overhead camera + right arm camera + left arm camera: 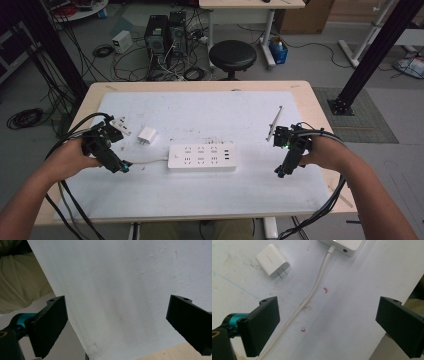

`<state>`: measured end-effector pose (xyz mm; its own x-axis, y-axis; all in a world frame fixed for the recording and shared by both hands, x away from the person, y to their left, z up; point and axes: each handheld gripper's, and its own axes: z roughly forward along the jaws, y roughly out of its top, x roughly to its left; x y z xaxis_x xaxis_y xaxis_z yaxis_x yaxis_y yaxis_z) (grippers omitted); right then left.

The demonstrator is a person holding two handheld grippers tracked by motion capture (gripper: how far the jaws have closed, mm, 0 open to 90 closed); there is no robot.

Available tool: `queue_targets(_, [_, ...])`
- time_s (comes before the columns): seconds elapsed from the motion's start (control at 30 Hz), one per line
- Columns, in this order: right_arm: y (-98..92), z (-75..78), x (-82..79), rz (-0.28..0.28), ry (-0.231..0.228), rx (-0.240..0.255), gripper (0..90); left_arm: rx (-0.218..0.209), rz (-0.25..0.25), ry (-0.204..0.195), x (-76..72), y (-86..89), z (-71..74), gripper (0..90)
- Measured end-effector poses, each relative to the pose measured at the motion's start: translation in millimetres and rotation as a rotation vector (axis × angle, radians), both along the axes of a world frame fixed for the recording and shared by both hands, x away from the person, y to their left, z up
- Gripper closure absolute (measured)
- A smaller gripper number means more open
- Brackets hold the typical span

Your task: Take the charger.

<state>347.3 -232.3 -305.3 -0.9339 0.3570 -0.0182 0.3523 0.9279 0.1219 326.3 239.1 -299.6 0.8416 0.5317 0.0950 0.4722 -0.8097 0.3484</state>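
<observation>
- Jaws of the left gripper are standing wide apart with nothing between them, hovering over the white sheet.
- Running between those jaws toward the upper middle of the left gripper view, a white cord is joining the power strip.
- Lying at upper left, a white plug adapter is resting beside the cord.
- Jaws of the right gripper are also gaping empty, over the sheet's lower right in the high view.
</observation>
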Motion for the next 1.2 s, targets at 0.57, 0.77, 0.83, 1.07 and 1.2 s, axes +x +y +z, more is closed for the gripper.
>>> queue_targets(0.57, [-4.7,0.5,14.7,-0.039,0.003,0.034,3.1,-0.023,0.237,0.059,48.3,-7.6,-7.4,5.2])
queue_targets(0.77, [-1.6,-2.4,20.4,-0.044,0.009,0.013,3.1,-0.042,0.401,-0.008,72.1,-11.2,-20.3,5.2])
queue_targets(0.83, [1.2,-4.5,22.8,-0.039,0.006,0.018,3.1,-0.085,0.521,-0.025,85.8,-13.1,-30.8,5.2])
queue_targets(1.07, [1.4,-7.3,27.5,-0.044,0.014,0.017,3.1,-0.067,0.621,-0.025,106.9,-19.0,-58.6,5.2])
queue_targets(1.2, [1.3,-8.6,29.5,-0.046,0.015,0.008,3.1,-0.079,0.646,-0.027,119.1,-20.2,-80.1,5.2])
